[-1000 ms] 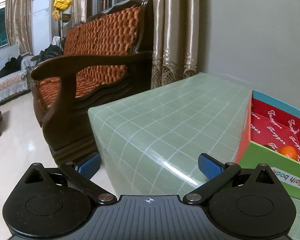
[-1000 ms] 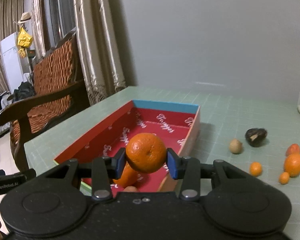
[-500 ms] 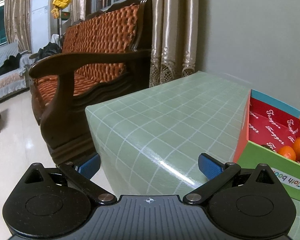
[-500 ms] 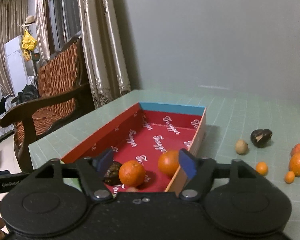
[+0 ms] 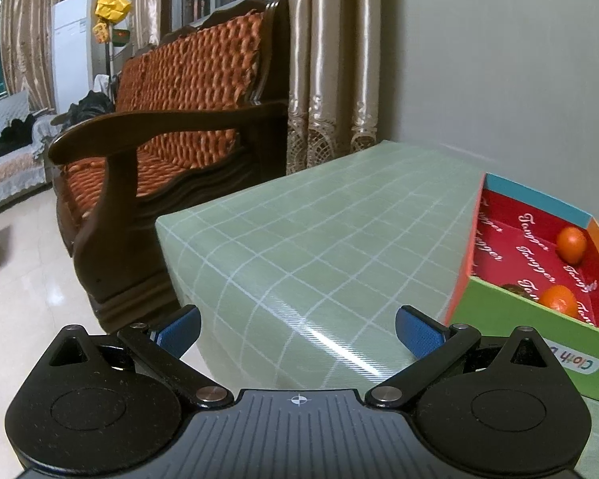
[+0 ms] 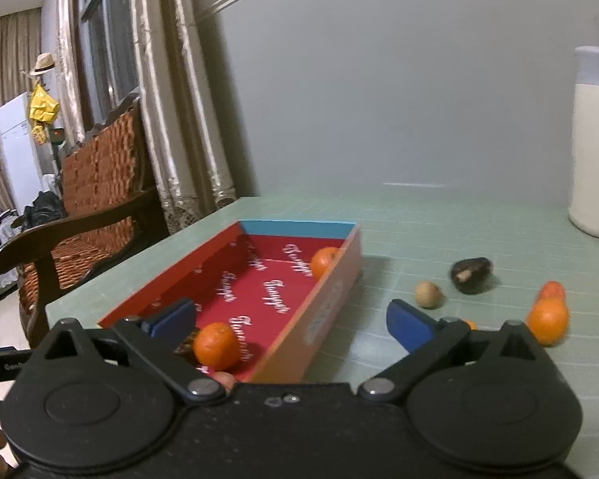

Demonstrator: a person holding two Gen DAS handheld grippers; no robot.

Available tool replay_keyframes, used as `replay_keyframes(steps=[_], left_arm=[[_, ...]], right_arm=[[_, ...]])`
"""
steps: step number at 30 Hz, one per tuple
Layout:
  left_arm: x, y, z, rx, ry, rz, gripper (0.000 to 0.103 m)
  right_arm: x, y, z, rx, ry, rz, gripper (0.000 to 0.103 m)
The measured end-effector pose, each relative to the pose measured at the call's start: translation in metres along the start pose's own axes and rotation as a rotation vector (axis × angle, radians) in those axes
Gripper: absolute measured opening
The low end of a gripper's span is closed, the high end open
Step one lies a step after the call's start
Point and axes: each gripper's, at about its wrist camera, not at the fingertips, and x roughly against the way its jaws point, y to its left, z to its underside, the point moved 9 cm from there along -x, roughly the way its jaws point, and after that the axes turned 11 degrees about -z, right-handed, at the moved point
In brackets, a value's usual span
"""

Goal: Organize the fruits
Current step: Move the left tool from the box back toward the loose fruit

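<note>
Fruit collection is partly done: two round orange tangerines lie in the shallow red-lined cardboard box, one at the far right wall and one at the near end, with a dark item beside the near one that is too hidden to identify.

The right gripper hangs over the box's near right edge with its blue pads spread wide and nothing between them. The left gripper is likewise spread and empty, held over the green checked tablecloth to the left of the box, clear of the work.

Loose items on the cloth to the right of the box: a small tan round fruit, a dark wrinkled fruit, a larger orange tangerine touching or overlapping a reddish fruit behind it, and a tiny orange fruit partly hidden by the right finger.

Recommended procedure for the next pick:
- Select a fruit standing apart from others.
- Straddle the fruit across its widest part.
- Close gently; round fruit may roll.
- Stay clear of the cream thermos jug at far right.
</note>
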Motion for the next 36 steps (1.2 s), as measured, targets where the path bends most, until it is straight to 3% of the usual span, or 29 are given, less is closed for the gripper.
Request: replay_keyframes(steps=[7,16,21,28,36], left_arm=[[0.014,-0.021,-0.005,-0.022,-0.034,0.033,0.103],[0.050,-0.072,-0.010,-0.105,-0.147,0.077,0.103],[0.075,-0.100,-0.014,-0.145,-0.214,0.134,0.103],[0.111,-0.151,-0.010,-0.216,-0.282,0.257,0.103],[0.137,-0.203,0.003,-0.278,-0.287,0.366,0.103]], right_arm=[[0.023,-0.040,0.001,-0.018,-0.031,0.076,0.103],[0.072,-0.110,0.006,-0.061,-0.120,0.263,0.103],[0.100,-0.151,0.018,-0.148,-0.127,0.362,0.103],[0.142,-0.182,0.027,-0.226,-0.189,0.435,0.103],[0.197,-0.219,0.041,-0.286,-0.234,0.615,0.103]])
